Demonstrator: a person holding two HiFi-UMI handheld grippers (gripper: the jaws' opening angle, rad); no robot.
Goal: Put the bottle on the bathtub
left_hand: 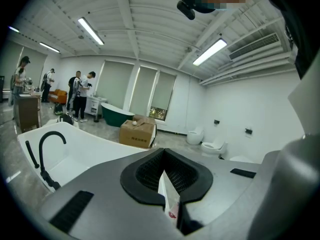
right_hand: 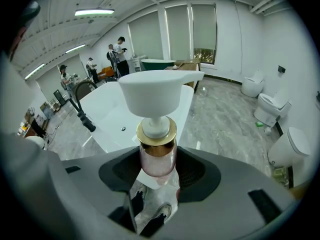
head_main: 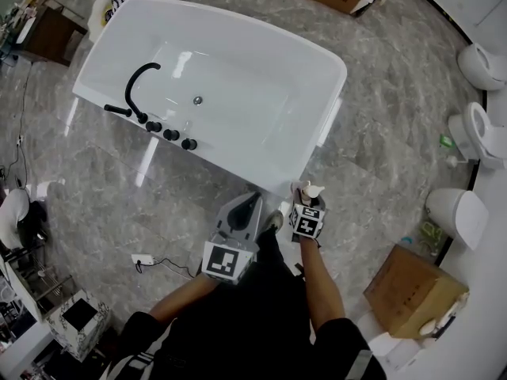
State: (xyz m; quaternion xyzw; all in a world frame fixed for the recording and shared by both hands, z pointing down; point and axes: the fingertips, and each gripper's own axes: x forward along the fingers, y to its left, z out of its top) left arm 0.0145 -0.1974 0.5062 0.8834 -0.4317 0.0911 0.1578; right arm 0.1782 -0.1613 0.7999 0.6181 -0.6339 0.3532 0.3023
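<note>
- Upper left to centre of the head view: the white bathtub (head_main: 333, 70) stands on the grey floor (head_main: 380, 117), with a black faucet (head_main: 136, 85) on its lower-left edge. No bottle shows on its rim, so the placing is not yet done.
- Lower centre: your left gripper (head_main: 249, 204) points toward the tub's near end. Its jaws are pressed together but for a thin slit and carry nothing. It looks idle for this task.
- Just right of it: your right gripper (head_main: 307, 212) has its jaws pinching the pink bottle (head_main: 311, 192) by the body, below the gold collar (right_hand: 156, 131). The bottle is upright with its white pump head (right_hand: 160, 91) on top.
- The bottle is held just beside the tub's lower-right corner and appears to be over floor. The right gripper view shows your shoes (right_hand: 155, 214) beneath it, with the rim ahead and to the left.
- What I judge is left: carry it up and left over the rim, set it down and let go. The edge looks narrow and glossy, so seat it squarely.
- Far right: the toilets (head_main: 483, 66) and a cardboard box (head_main: 412, 291) are well apart from all this.
</note>
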